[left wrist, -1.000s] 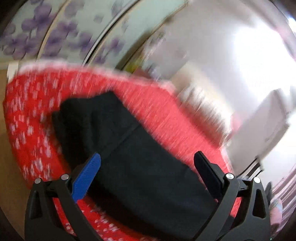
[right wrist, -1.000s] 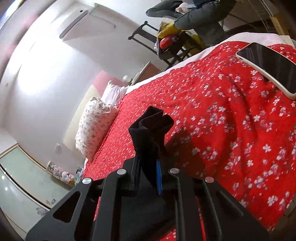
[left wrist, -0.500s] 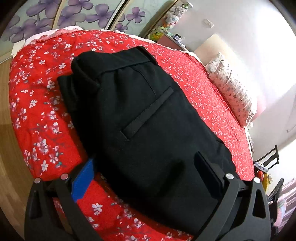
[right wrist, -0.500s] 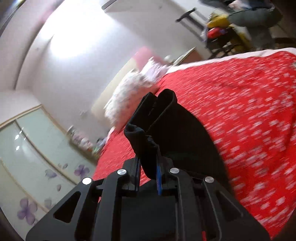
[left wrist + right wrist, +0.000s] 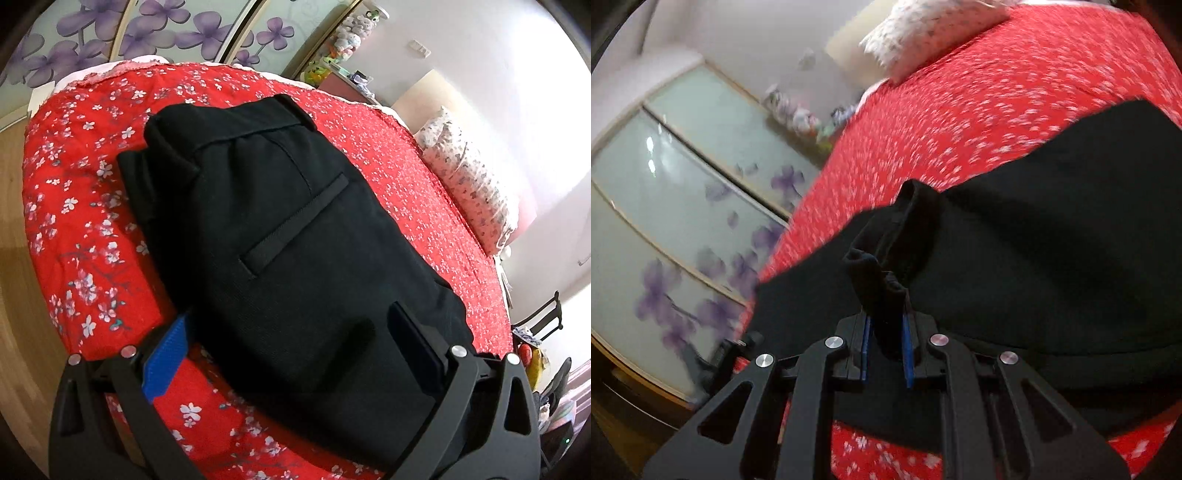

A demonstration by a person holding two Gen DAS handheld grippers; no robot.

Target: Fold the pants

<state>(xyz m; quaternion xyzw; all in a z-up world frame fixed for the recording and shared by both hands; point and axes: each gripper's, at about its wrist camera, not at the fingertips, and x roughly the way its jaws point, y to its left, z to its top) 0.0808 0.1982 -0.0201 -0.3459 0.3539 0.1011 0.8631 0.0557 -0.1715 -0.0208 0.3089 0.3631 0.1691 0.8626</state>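
Observation:
Black pants [image 5: 280,240] lie folded on the red floral bedspread [image 5: 85,229], waistband at the far end, a back pocket slit facing up. My left gripper [image 5: 288,332] is open; its jaws straddle the near end of the pants, blue pad on the left, and grip nothing. In the right wrist view my right gripper [image 5: 886,332] is shut on a bunched hem of the pants [image 5: 886,266] and holds it just above the rest of the black fabric [image 5: 1052,240].
A floral pillow [image 5: 469,184] lies at the head of the bed. Wardrobe doors with purple flowers [image 5: 683,236] stand beside the bed. Wooden floor [image 5: 14,280] shows past the bed's left edge. A black chair [image 5: 543,317] stands at the far right.
My right gripper has swung with the held fabric from facing the pillow end toward the wardrobe, coming down over the pants. My left gripper settled over the pants' near end, still open.

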